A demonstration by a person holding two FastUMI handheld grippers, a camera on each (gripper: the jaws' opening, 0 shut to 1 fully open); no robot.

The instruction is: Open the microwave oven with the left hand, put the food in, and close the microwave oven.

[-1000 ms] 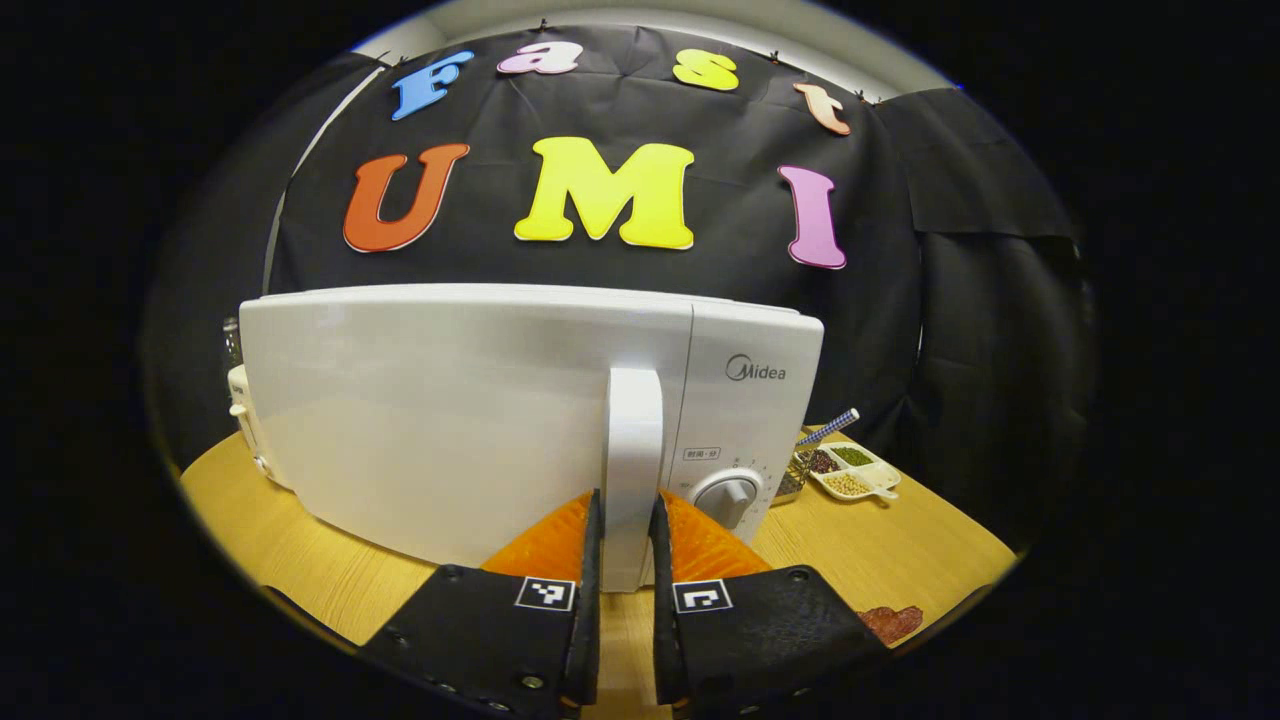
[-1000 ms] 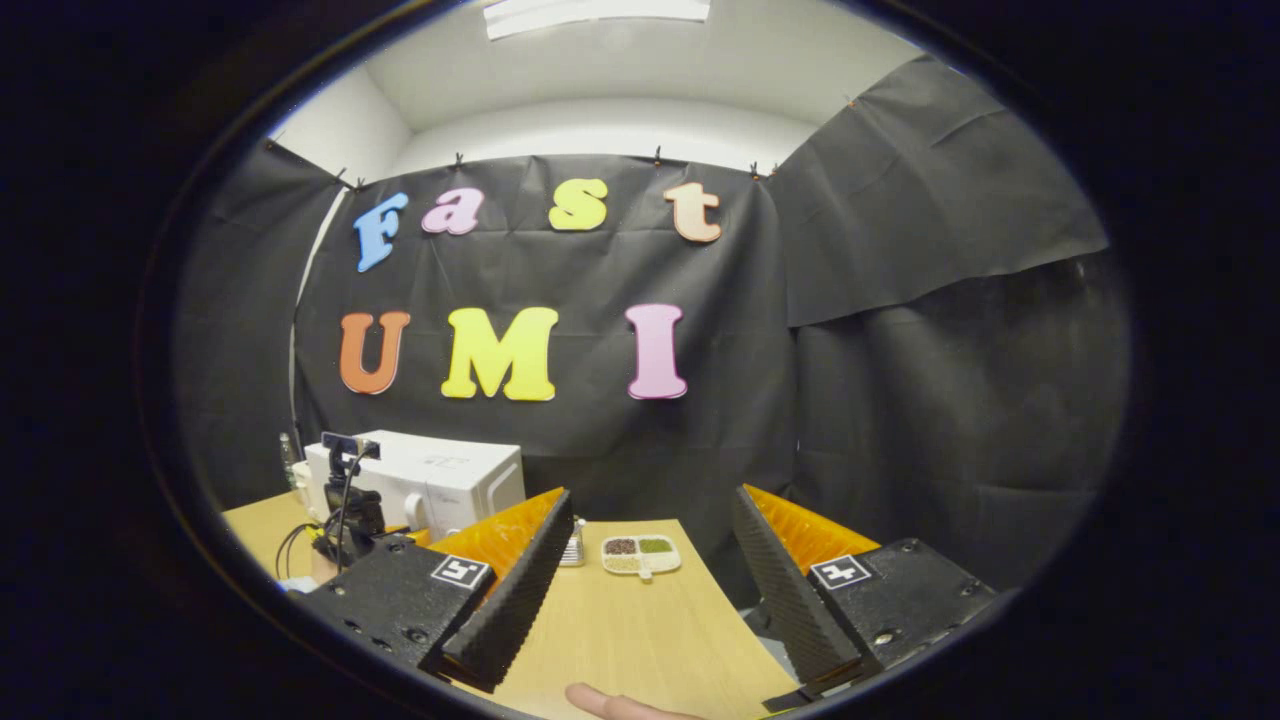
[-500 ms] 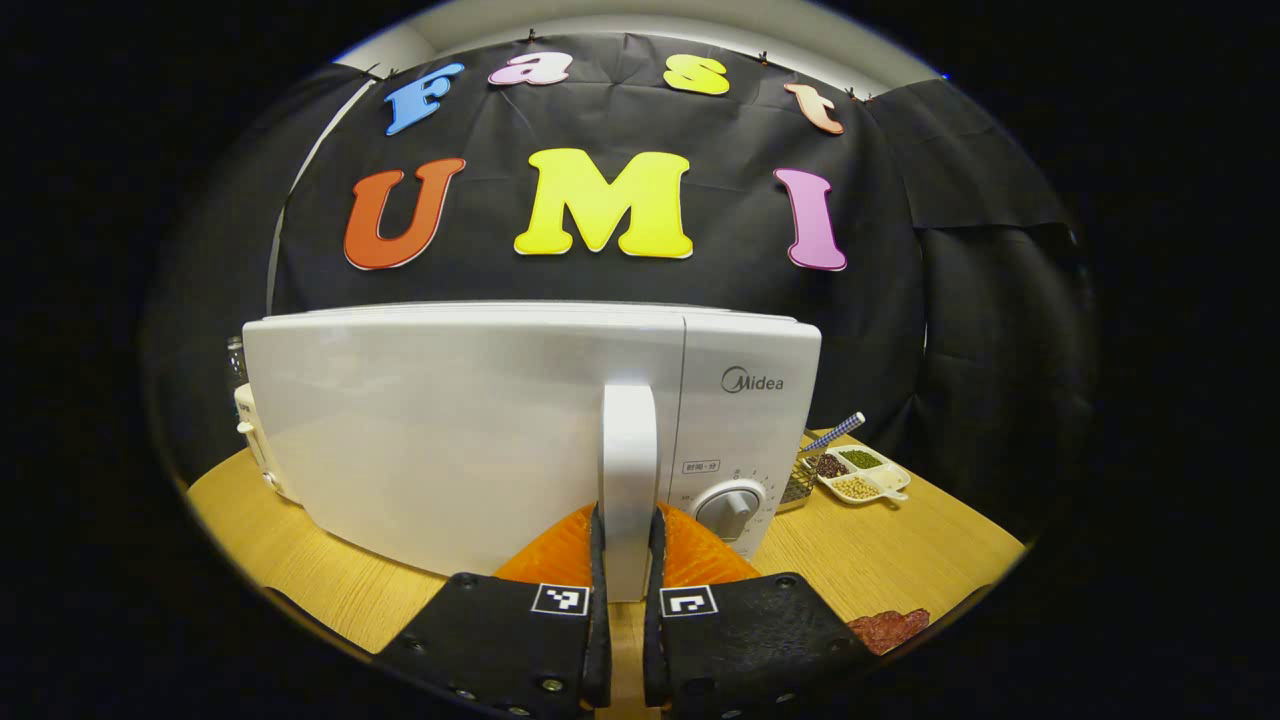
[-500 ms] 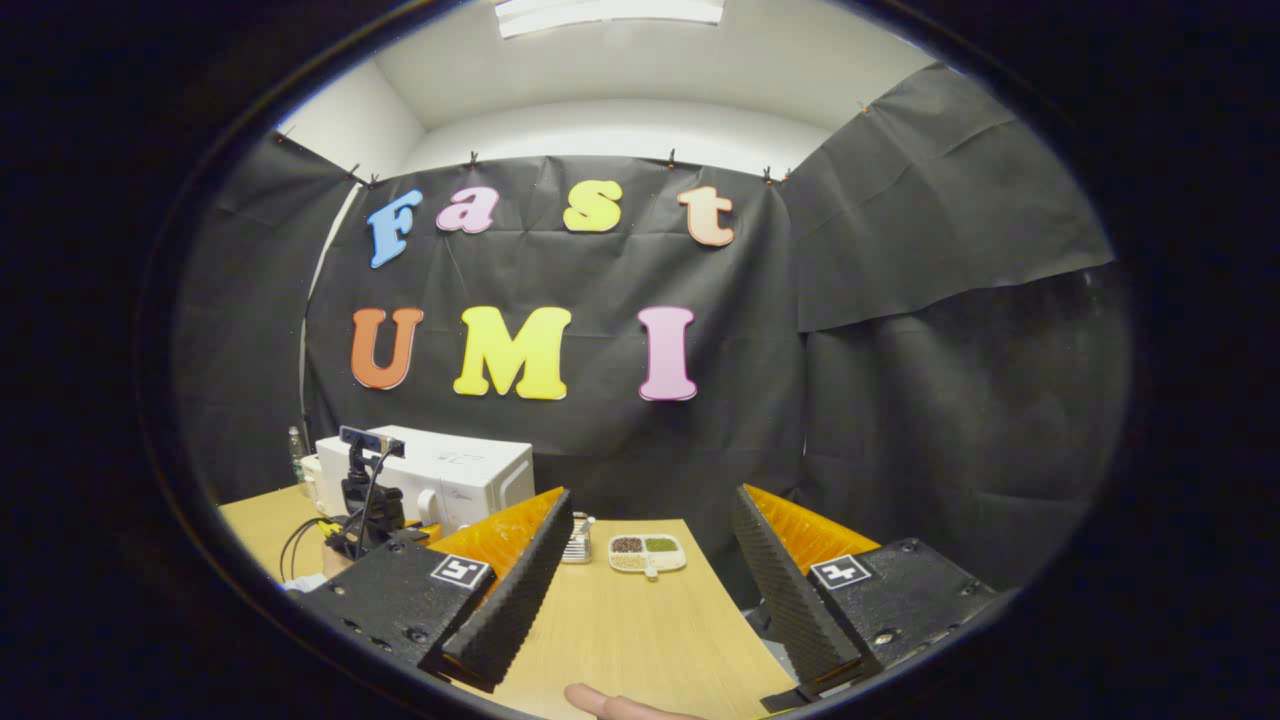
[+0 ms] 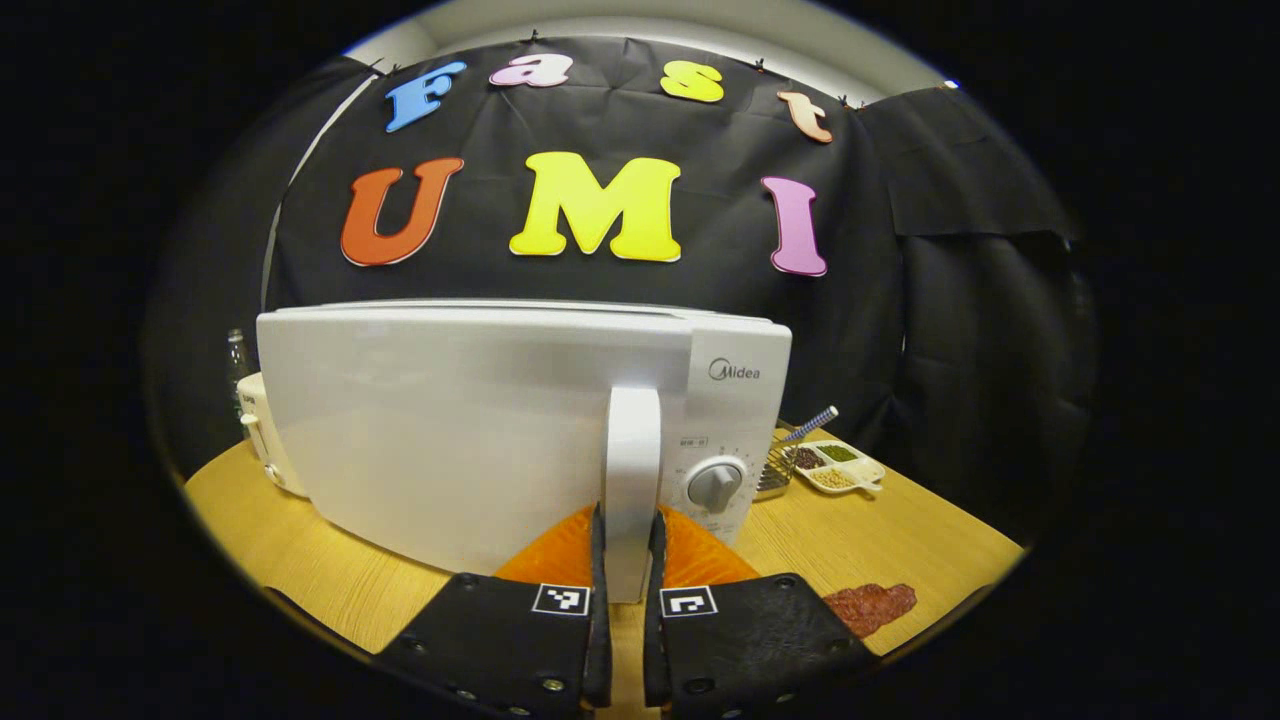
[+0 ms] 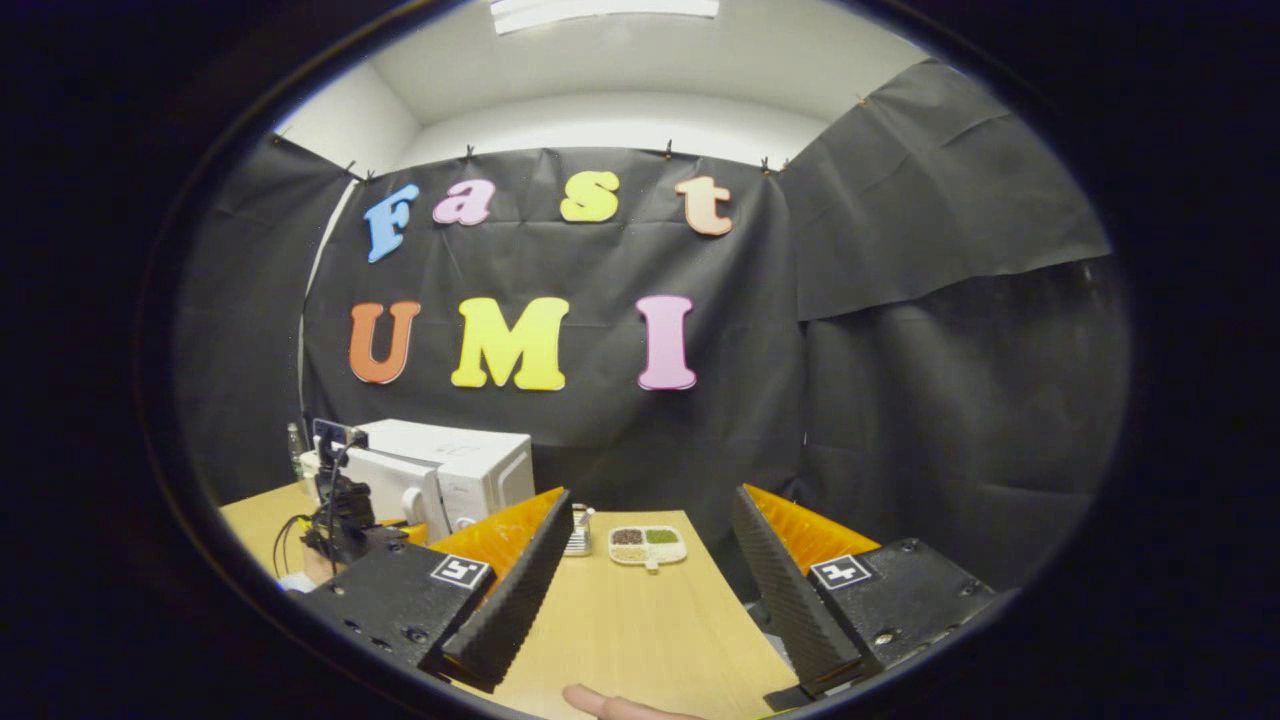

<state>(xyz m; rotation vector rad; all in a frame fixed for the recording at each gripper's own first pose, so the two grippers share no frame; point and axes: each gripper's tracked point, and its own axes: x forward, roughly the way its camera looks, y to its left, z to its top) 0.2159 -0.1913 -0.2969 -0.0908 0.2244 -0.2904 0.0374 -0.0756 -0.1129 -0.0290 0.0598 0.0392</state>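
The white microwave [image 5: 480, 420] stands on the wooden table [image 5: 900, 540], its door a little ajar at the handle side. My left gripper [image 5: 627, 512] is shut on the upright door handle [image 5: 632, 440], one finger on each side. A flat reddish-brown piece of food [image 5: 868, 606] lies on the table at lower right. In the right gripper view the microwave [image 6: 480, 460] sits far left with its door [image 6: 385, 480] swung slightly out and the left gripper [image 6: 340, 505] at it. My right gripper [image 6: 649, 494] hovers above the table, open, with nothing between its fingers.
A divided white dish of beans [image 5: 835, 465] [image 6: 646, 545] and a small metal rack [image 5: 775, 475] stand right of the microwave. A bottle [image 5: 233, 360] and a pale appliance [image 5: 262, 440] sit behind its left side. A fingertip [image 6: 610, 703] pokes in at the bottom edge.
The left gripper's fingers closed tight on the handle, then drew it back; the door has swung slightly out from the control panel. The right gripper has barely moved.
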